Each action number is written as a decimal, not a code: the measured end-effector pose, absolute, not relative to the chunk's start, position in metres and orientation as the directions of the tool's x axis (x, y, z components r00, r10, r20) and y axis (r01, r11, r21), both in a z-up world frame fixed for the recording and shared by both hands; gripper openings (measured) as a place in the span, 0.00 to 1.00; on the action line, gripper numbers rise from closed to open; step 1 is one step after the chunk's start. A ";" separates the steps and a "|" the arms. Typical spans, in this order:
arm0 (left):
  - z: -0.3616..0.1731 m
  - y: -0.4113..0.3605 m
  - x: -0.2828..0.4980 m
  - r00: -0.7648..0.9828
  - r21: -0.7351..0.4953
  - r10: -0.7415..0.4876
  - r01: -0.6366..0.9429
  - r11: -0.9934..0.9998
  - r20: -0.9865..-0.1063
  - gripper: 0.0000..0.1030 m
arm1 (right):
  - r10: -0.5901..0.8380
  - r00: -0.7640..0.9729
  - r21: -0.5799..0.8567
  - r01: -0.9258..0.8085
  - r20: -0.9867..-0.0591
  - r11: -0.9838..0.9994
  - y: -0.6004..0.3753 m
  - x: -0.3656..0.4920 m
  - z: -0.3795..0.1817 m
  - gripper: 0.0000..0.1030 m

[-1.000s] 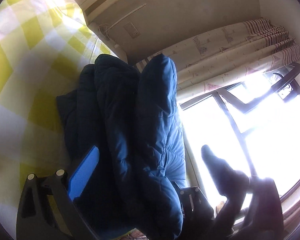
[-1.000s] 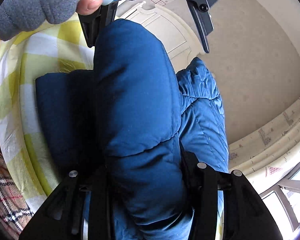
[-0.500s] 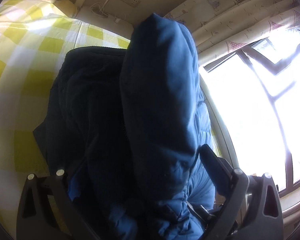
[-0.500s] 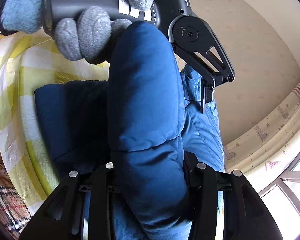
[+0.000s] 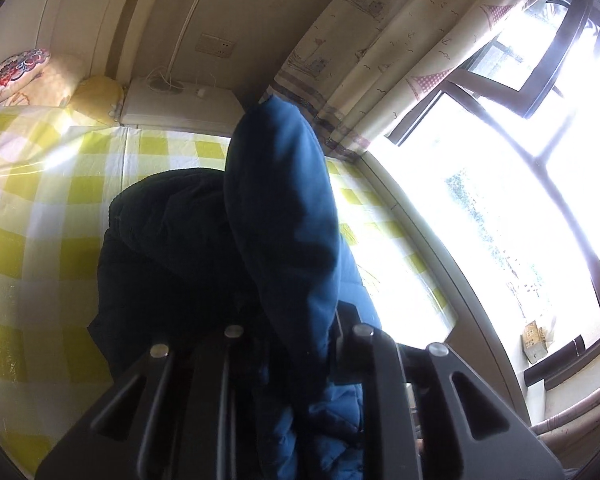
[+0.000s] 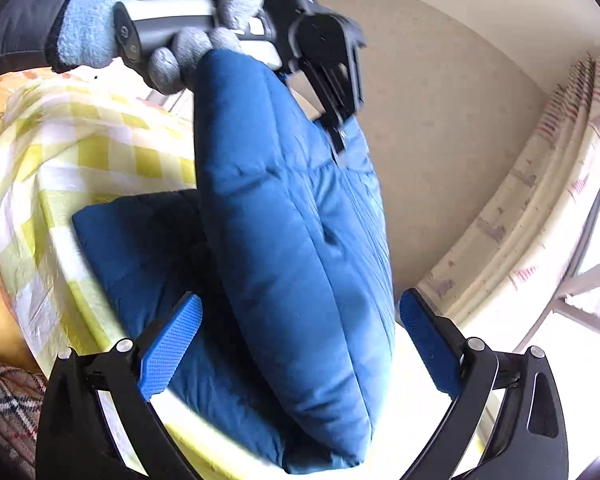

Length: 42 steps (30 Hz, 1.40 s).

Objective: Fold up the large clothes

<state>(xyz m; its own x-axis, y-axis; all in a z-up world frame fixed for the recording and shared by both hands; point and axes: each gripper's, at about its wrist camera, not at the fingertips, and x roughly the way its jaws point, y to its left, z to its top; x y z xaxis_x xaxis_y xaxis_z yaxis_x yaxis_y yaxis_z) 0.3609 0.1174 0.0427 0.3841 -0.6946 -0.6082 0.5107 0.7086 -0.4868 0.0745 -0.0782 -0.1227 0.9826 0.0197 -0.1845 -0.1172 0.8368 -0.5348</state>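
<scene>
Yellow-checked bed [image 6: 100, 152] carries the blue padded coat [image 6: 296, 240], its raised fold running from six to twelve o'clock between the opening, empty right tongs [image 6: 298, 344], while the left tongs [image 6: 336, 120] (nearer the far end) are closing on it.
</scene>
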 end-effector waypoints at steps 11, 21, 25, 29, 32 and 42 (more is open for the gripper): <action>0.039 0.145 0.336 0.430 -0.594 -0.789 0.520 0.614 -0.439 0.13 | -0.078 0.916 -0.355 -0.073 -0.393 0.932 -0.135 0.108 -0.142 0.89; -0.033 0.203 0.350 0.462 -0.721 -0.799 0.390 0.573 -0.385 0.10 | -0.039 0.895 -0.297 -0.106 -0.443 0.949 -0.141 0.113 -0.147 0.89; -0.028 0.205 0.337 0.525 -0.630 -0.739 0.416 0.656 -0.422 0.11 | -0.032 0.888 -0.283 -0.112 -0.459 0.952 -0.141 0.115 -0.147 0.89; -0.089 0.229 0.339 0.517 -0.727 -0.763 0.337 0.598 -0.387 0.12 | 0.019 0.872 -0.249 -0.161 -0.489 0.955 -0.147 0.115 -0.140 0.90; -0.087 0.229 0.336 0.533 -0.705 -0.741 0.333 0.627 -0.408 0.12 | 0.141 0.890 -0.256 -0.272 -0.433 0.928 -0.149 0.087 -0.127 0.90; -0.076 0.215 0.327 0.548 -0.651 -0.705 0.340 0.679 -0.450 0.15 | 0.336 0.909 -0.202 -0.387 -0.246 0.900 -0.080 0.074 -0.051 0.87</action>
<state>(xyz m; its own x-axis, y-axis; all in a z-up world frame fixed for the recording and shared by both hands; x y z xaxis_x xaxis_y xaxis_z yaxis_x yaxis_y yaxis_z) 0.3265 0.2150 -0.0764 0.5482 -0.7051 -0.4498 0.3398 0.6792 -0.6505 0.0739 -0.0802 -0.0506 0.9092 0.3356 -0.2465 -0.3869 0.8997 -0.2022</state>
